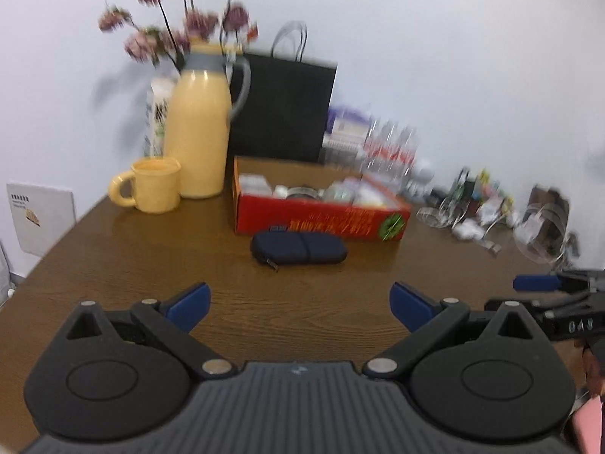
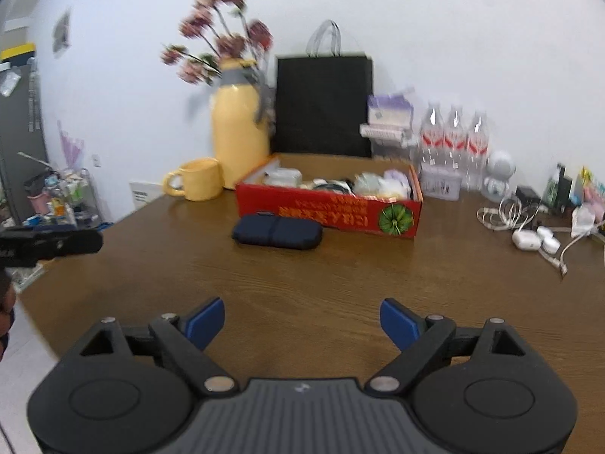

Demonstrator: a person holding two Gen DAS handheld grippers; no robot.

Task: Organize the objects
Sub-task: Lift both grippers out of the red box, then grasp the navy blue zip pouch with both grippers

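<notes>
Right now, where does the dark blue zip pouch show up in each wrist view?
Left wrist view: the dark blue zip pouch lies just above centre, on the table in front of the red box.
Right wrist view: the pouch lies left of centre, at the box's front left corner.
Shared landmark: the yellow jug, behind and left of the box.

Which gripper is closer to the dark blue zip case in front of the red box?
Neither clearly: the left gripper and right gripper both hang open, short of the case.
</notes>
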